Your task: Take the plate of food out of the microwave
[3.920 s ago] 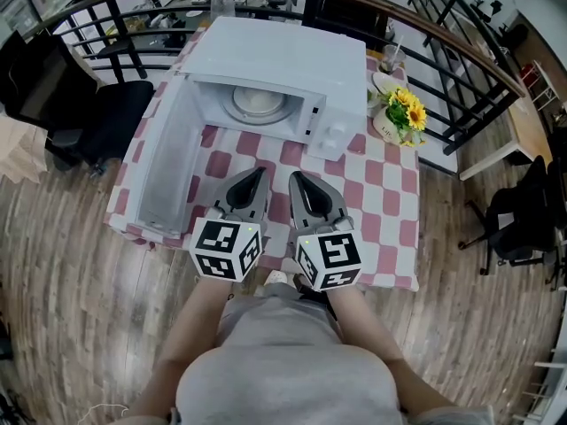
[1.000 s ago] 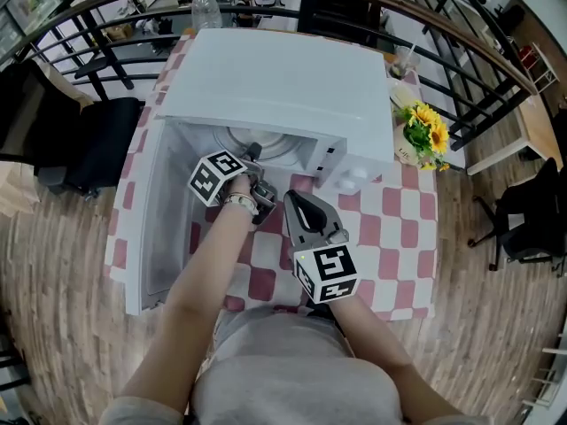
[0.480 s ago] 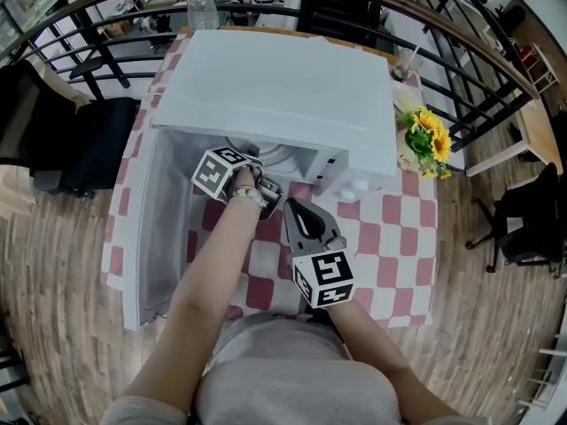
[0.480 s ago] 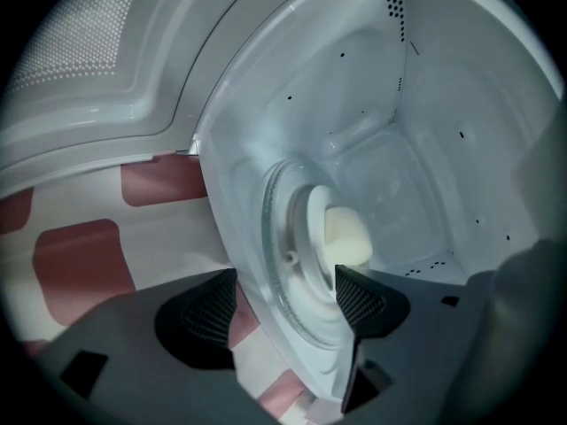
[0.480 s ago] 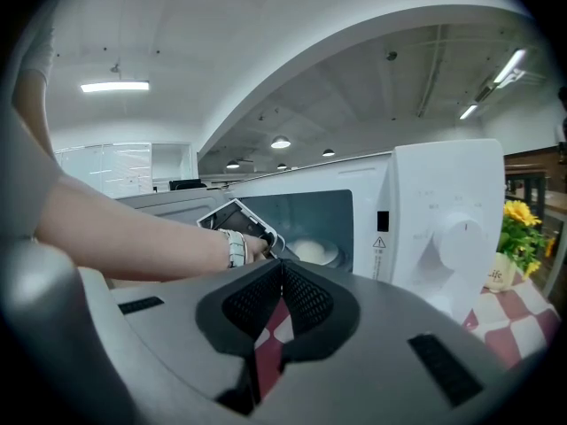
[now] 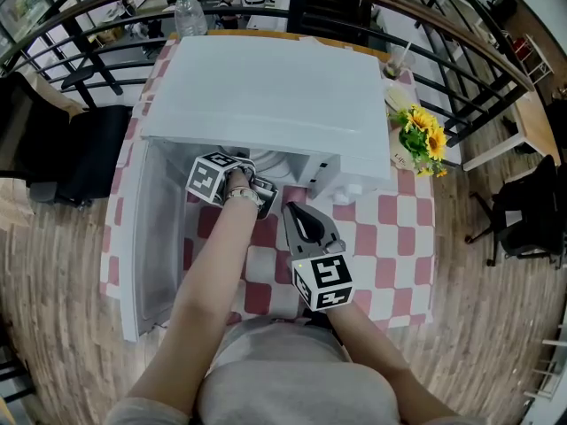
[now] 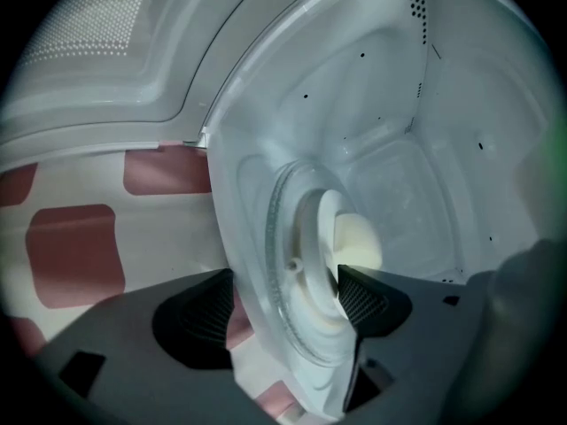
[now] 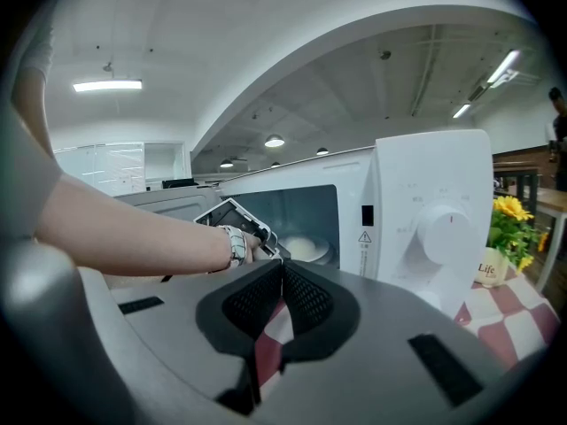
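While the right gripper (image 8: pixel 280 277) is idling outside, jaws together, the left gripper (image 7: pixel 285 280) is reaching into the microwave (image 6: pixel 266 96), jaws just opening wide to straddle the plate (image 7: pixel 312 268) rim.

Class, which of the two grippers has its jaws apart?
The left gripper: its jaws, just opening, straddle the plate in the microwave; the right gripper's are shut.

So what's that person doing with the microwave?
A person is reaching the left gripper into the open microwave to get the plate with pale food on it. Its jaws have just been opening and stand wide at the plate's edge, not pinching it yet. The right gripper hangs shut and empty over the checked table.
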A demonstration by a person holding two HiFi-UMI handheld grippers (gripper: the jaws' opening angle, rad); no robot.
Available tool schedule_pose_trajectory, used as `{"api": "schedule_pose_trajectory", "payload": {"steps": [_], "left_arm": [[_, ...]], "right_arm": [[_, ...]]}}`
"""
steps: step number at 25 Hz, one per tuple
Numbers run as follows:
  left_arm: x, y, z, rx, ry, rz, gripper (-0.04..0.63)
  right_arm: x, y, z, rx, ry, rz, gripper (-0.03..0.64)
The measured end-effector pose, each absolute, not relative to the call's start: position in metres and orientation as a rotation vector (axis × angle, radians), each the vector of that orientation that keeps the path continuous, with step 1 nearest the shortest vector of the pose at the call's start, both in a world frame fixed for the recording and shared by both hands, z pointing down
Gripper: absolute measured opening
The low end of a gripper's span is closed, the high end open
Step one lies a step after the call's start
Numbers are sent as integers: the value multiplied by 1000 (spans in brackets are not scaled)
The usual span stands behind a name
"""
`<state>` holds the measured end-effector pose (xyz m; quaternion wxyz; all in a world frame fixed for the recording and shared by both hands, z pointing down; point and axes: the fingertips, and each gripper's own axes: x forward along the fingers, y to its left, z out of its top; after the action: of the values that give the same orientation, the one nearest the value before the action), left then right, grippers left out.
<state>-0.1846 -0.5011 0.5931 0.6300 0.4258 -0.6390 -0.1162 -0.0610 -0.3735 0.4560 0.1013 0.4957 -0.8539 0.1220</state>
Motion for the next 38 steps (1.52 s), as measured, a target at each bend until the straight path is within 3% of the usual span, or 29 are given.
{"api": "schedule_pose_trajectory", "payload": {"steps": [13, 22, 38], "left_arm": [[-185, -491, 591, 988, -1448, -289, 319], [-185, -478, 581, 1060, -1461, -251, 207], [-178, -468, 572, 1071, -1319, -389, 77]], "right_arm": [[-56, -373, 453, 1482, -2527, 364, 25], [-52, -365, 448, 1490, -2534, 353, 25], [-53, -360, 441, 1485, -2555, 335, 25]]}}
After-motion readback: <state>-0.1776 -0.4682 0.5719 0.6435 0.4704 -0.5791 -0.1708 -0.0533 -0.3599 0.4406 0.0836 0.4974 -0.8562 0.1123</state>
